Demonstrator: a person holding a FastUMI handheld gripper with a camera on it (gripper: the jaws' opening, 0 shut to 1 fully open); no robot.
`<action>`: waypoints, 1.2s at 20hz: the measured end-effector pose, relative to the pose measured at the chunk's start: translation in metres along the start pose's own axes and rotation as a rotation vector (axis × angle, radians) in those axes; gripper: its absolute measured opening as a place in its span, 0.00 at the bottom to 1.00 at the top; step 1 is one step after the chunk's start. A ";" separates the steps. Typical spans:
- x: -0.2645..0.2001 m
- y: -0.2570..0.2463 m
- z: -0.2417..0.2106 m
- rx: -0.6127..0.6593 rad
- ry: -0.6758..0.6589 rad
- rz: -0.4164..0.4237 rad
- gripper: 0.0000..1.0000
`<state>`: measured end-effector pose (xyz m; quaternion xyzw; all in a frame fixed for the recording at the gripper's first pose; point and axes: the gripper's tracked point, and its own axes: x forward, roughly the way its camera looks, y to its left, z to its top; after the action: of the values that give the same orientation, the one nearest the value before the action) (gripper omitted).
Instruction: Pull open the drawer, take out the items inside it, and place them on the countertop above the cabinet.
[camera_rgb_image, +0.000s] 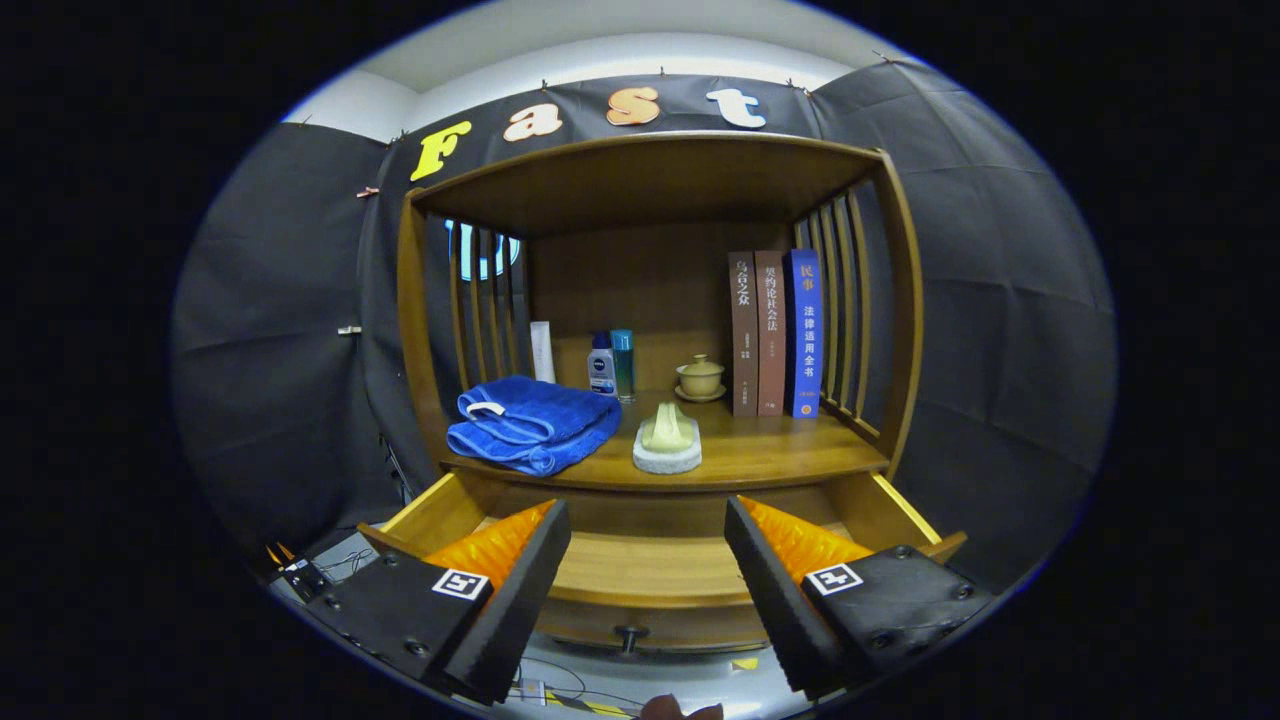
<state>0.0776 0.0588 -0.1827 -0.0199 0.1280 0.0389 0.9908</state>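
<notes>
Blue towel (535, 428), folded, white loop on top, left of centre on countertop (770, 455), corner overhanging edge. Behind it: white tube (542, 351), two bottles (612, 364). Pale soap-like lump on white pad (668, 440) at frame centre, lidded cup (700, 378) behind. Three upright books (775, 332) right of centre against slatted side. Drawer (650, 570) lower centre, pulled out, wooden floor bare where visible, knob (630, 634) at front. Gripper (648, 590) at bottom, jaws wide apart, holding nothing, fingers over drawer

Drawer (650, 565) floor partly hidden behind the spread fingers (790, 590) — corners unseen. Bottle (602, 365) label too small; white tube (542, 352) half behind slats (490, 305).
</notes>
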 end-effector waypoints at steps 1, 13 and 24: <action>-0.006 0.000 -0.007 -0.003 -0.018 -0.015 0.99; 0.013 0.002 -0.125 -0.055 0.037 -0.098 1.00; 0.016 0.007 -0.138 -0.025 0.002 -0.106 1.00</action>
<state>0.0578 0.0604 -0.3204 -0.0389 0.1275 -0.0120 0.9910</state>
